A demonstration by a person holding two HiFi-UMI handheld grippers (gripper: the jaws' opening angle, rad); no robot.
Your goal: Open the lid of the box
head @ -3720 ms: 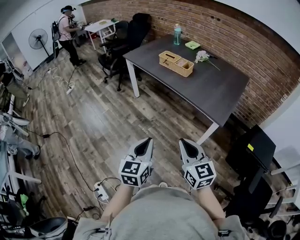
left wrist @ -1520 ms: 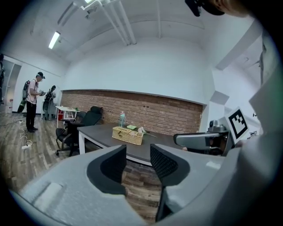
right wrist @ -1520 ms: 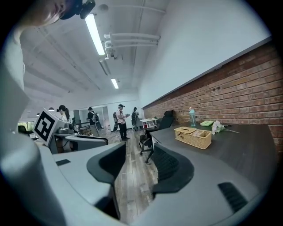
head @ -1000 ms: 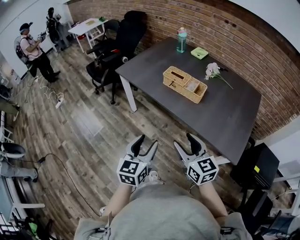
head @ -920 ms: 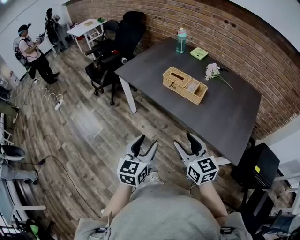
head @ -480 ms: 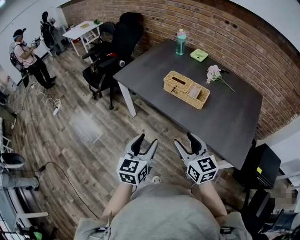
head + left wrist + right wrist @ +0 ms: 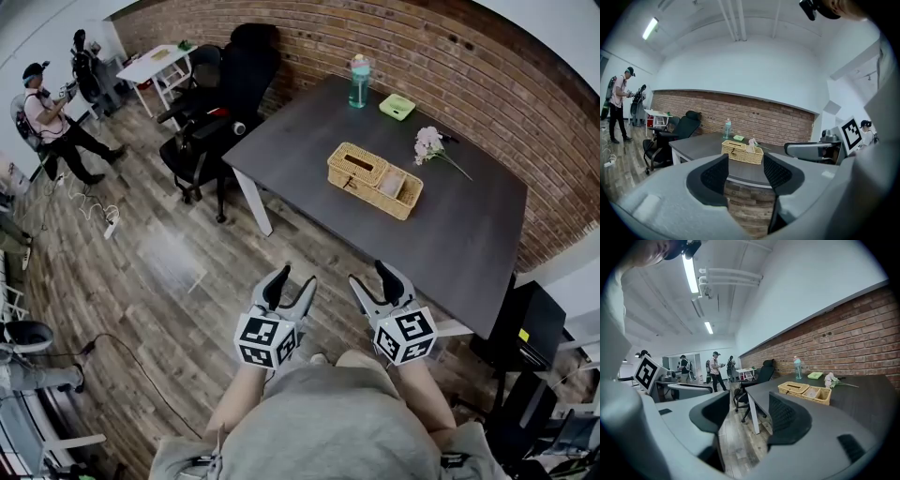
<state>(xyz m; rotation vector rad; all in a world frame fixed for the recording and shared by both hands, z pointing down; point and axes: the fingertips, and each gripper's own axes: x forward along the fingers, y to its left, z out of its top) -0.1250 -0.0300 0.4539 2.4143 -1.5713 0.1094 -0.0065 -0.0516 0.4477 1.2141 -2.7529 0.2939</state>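
Observation:
A woven wicker box (image 7: 374,181) sits near the middle of the dark table (image 7: 469,244); its left half carries a lid with a slot, its right half shows an open compartment. The box (image 7: 742,152) also appears ahead in the left gripper view, and the box (image 7: 805,392) lies to the right in the right gripper view. My left gripper (image 7: 291,284) and right gripper (image 7: 371,277) hang side by side close to my body, short of the table's near edge. Both stand open with nothing between their jaws.
On the table stand a bottle (image 7: 359,82), a green pad (image 7: 397,106) and pink flowers (image 7: 429,143). Black office chairs (image 7: 217,112) crowd the table's left end. A black cabinet (image 7: 511,328) stands at the right. A person (image 7: 49,117) stands far left beside a white table (image 7: 157,64).
The view has closed in on the table, and the wicker box sits slightly nearer and lower than a second ago. Both grippers stay open and hold the same pose by my body.

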